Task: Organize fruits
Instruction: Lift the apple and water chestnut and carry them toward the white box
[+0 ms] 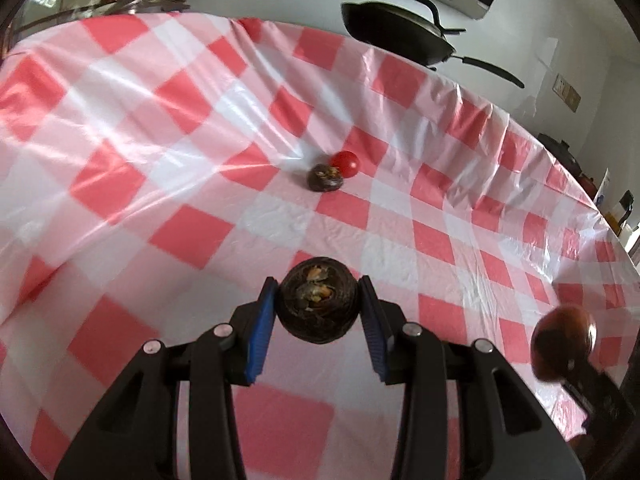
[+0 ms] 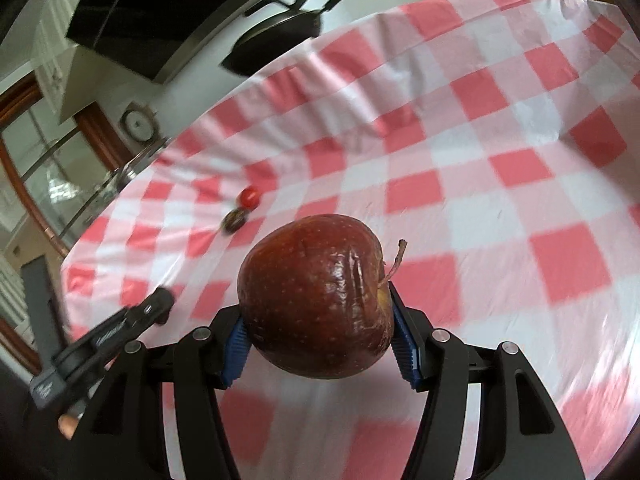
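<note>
My left gripper (image 1: 318, 306) is shut on a dark round fruit with a brownish crown (image 1: 318, 304), held above the checked cloth. Farther off on the cloth lie a second dark fruit (image 1: 325, 178) and a small red tomato (image 1: 346, 163), touching each other. My right gripper (image 2: 316, 324) is shut on a big dark red apple (image 2: 316, 296), its stem pointing right. That apple (image 1: 562, 340) shows blurred at the right edge of the left wrist view. The right wrist view shows the left gripper (image 2: 132, 316) at lower left, and the tomato (image 2: 249, 197) with the dark fruit (image 2: 234, 220) far off.
A red and white checked plastic cloth (image 1: 160, 200) covers the table, creased toward the far edge. A black pan (image 1: 400, 36) hangs on the wall behind. A glass door and a round dial (image 2: 138, 124) stand beyond the table's left end.
</note>
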A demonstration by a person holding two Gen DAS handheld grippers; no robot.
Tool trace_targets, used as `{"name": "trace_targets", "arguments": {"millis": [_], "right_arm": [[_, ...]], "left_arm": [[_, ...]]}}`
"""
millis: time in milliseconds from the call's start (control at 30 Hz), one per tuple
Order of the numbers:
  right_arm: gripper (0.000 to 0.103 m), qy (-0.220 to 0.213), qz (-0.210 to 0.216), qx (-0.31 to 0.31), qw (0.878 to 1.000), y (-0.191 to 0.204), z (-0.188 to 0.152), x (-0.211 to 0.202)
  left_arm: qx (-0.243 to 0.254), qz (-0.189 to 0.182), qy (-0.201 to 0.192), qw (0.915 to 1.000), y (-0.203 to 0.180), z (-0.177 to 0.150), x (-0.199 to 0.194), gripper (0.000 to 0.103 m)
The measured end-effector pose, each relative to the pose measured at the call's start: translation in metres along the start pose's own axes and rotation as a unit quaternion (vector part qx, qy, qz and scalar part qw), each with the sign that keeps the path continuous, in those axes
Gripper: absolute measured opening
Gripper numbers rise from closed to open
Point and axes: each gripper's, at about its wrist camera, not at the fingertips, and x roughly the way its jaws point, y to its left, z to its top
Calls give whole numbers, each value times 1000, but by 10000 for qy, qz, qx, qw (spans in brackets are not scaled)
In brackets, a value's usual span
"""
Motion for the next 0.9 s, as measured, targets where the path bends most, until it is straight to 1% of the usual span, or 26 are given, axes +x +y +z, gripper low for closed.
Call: {"name": "trace_targets", "arguments": {"millis": [133, 300, 367, 433, 500, 667, 767, 867, 900], "right_arm": [[59, 242, 121, -312, 9991, 31, -23, -5], [59, 397, 421, -424, 9974, 55, -44, -15], [59, 446, 498, -544, 9963, 67, -52, -19], [59, 523, 562, -600, 9952, 74, -59, -21], [59, 592, 611, -649, 9943, 80, -65, -22], [59, 759, 756, -828, 9908, 97, -79, -23], [59, 866, 884, -1038, 9869, 113, -90, -25], [59, 990, 986, -1225, 9826, 128, -101, -24], [59, 1030, 1017, -1269, 9813, 132, -104, -24]], "left_arm": [[94, 156, -171, 9997, 11, -9, -23, 41], [22, 228, -310, 9993, 30, -24, -49, 41], [-35, 174, -384, 9991, 38, -29, -62, 41], [31, 250, -486, 9985, 44, -36, -75, 41], [29, 213, -544, 9983, 51, -42, -88, 41], [125, 224, -596, 9979, 63, -55, -109, 41], [169, 256, -556, 9980, 73, -64, -117, 41], [17, 197, -481, 9986, 88, -72, -126, 41], [12, 263, -479, 9985, 94, -75, -130, 41]]}}
